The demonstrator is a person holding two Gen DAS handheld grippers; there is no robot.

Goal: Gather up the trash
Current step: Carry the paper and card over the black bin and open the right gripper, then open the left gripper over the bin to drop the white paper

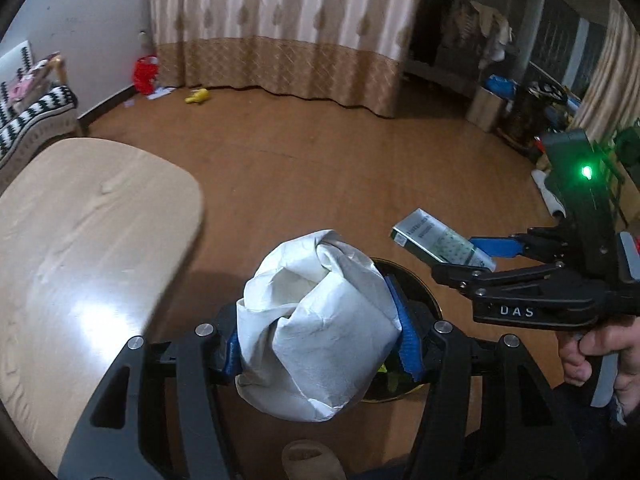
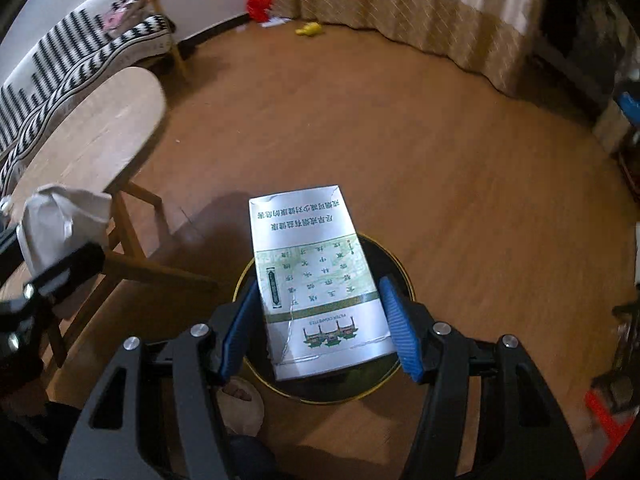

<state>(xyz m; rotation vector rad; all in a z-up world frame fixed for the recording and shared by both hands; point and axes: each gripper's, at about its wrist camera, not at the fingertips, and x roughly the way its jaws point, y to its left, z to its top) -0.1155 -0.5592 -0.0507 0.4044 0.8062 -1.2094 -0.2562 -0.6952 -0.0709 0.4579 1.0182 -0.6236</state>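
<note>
Left claw [image 1: 320,344] clenched on a crumpled white paper wad [image 1: 316,328], held above a round black bin [image 1: 420,296] with a gold rim standing on the wood floor [image 1: 320,152]. Paper hides most of the bin; something yellow-green shows inside [image 1: 386,376], can't identify it. Right claw [image 2: 320,320] grasps a silver-and-green cigarette pack [image 2: 316,288] by its sides, directly over the same bin [image 2: 384,256]; bin contents hidden in that view. Light wooden bench [image 1: 92,240] stands left of the bin. Both items are in the claws, not in the bin.
</note>
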